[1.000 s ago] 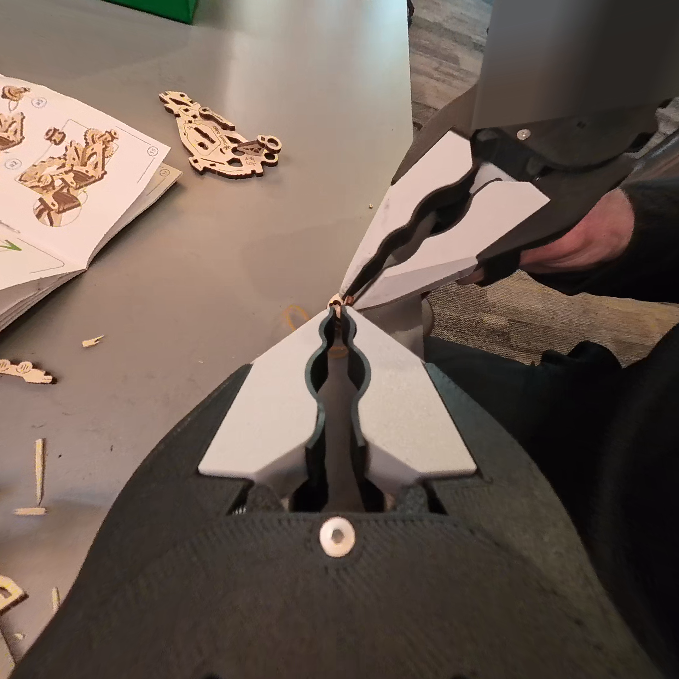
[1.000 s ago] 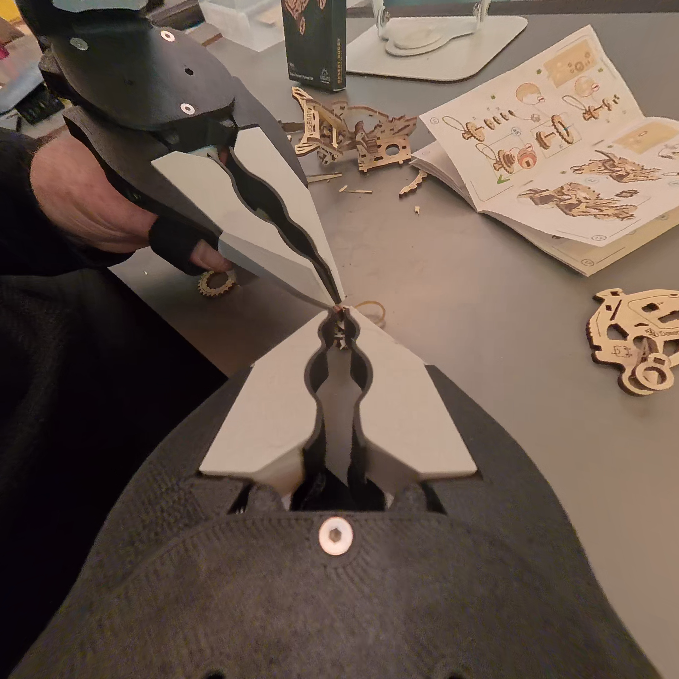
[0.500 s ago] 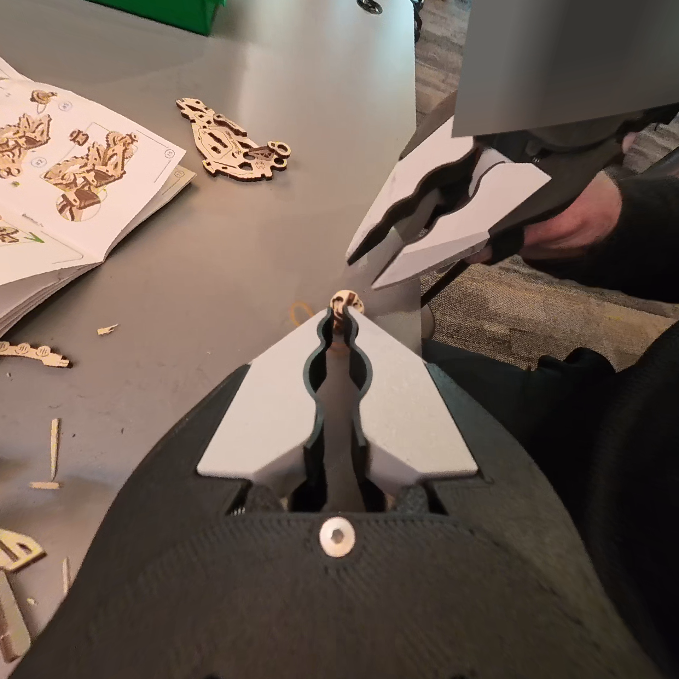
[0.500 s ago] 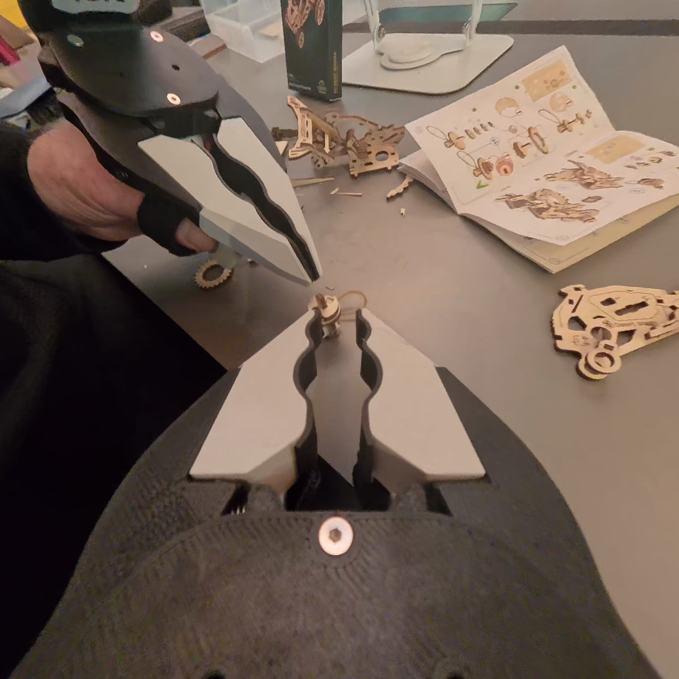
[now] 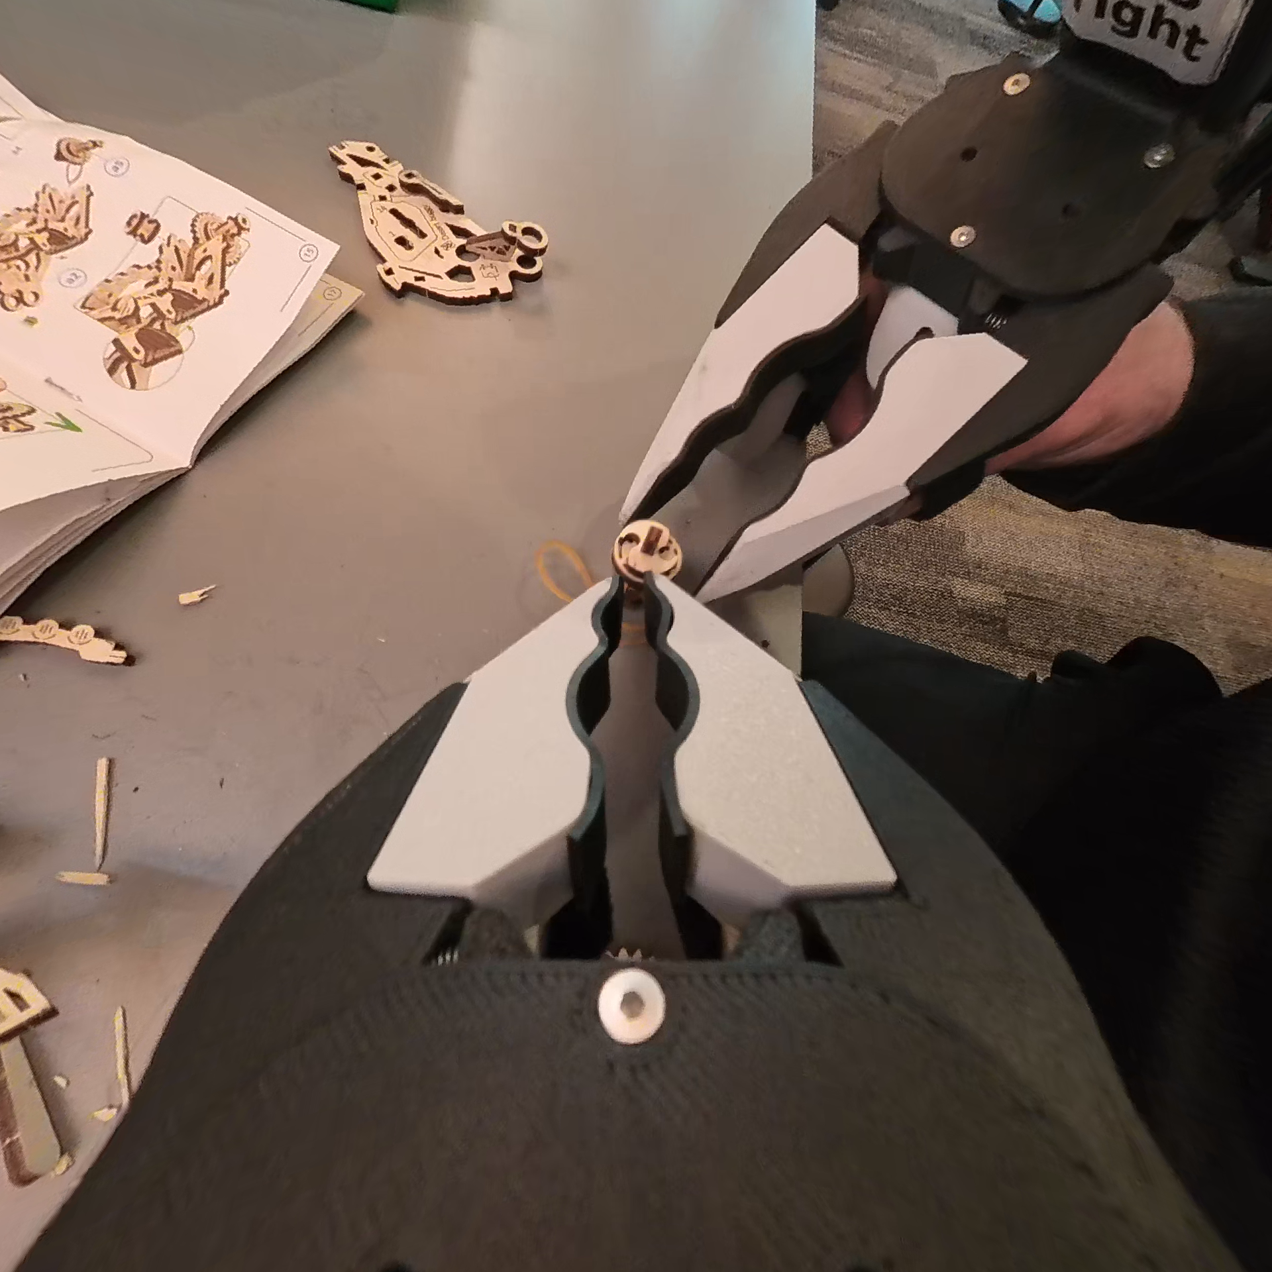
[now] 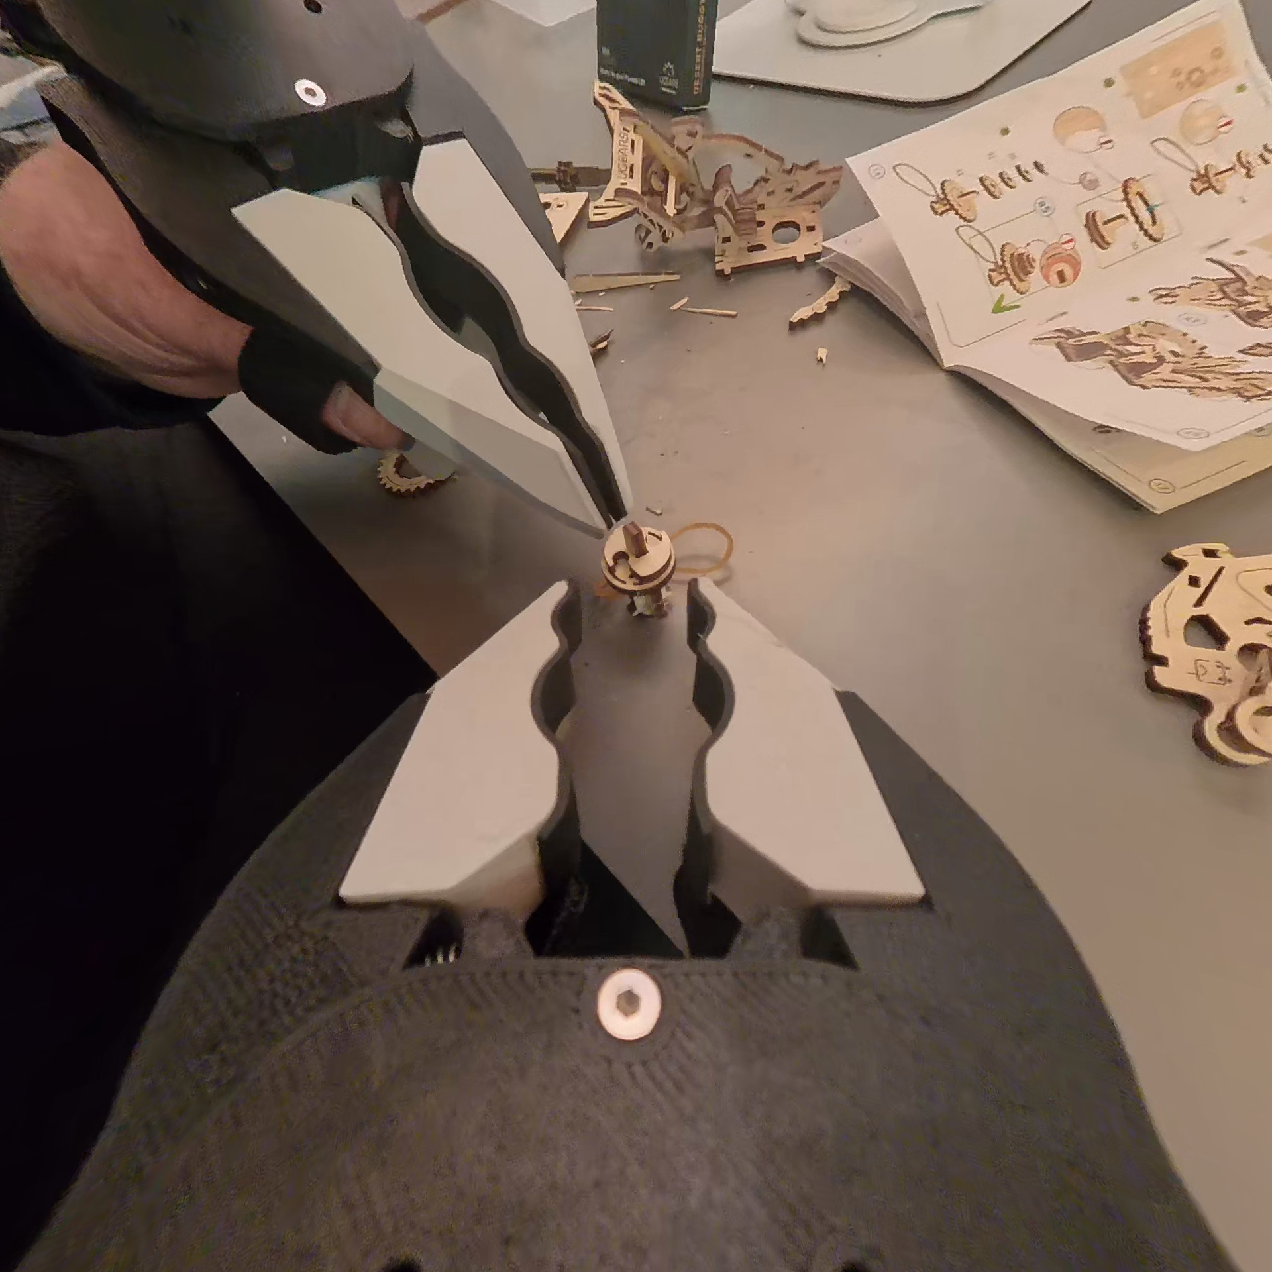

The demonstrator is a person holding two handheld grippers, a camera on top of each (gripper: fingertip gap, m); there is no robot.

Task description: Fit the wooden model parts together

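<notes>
A small wooden disc on a short axle (image 5: 647, 556) is pinched by its axle in my left gripper (image 5: 633, 588), which is shut and holds it just above the grey table (image 5: 413, 482). In the right wrist view the left gripper (image 6: 616, 523) comes in from the upper left and holds the disc piece (image 6: 637, 561) by its dark top stub. My right gripper (image 6: 632, 593) is open, with its jaws on either side just below the piece and not touching it. Its fingers (image 5: 826, 495) reach in from the upper right in the left wrist view.
A tan rubber band (image 6: 702, 547) lies on the table behind the piece. An open instruction booklet (image 6: 1101, 275), a flat wooden body panel (image 5: 440, 227), a part-built model (image 6: 709, 199), a loose gear (image 6: 406, 475) and wood scraps lie around. The table edge (image 5: 805, 344) runs at right. My left and right fingertips are right by each other.
A second ago both grippers pinched the small piece tip to tip. The right gripper let go, opened and drew back, and now stands open around the piece, which the left gripper still holds.
</notes>
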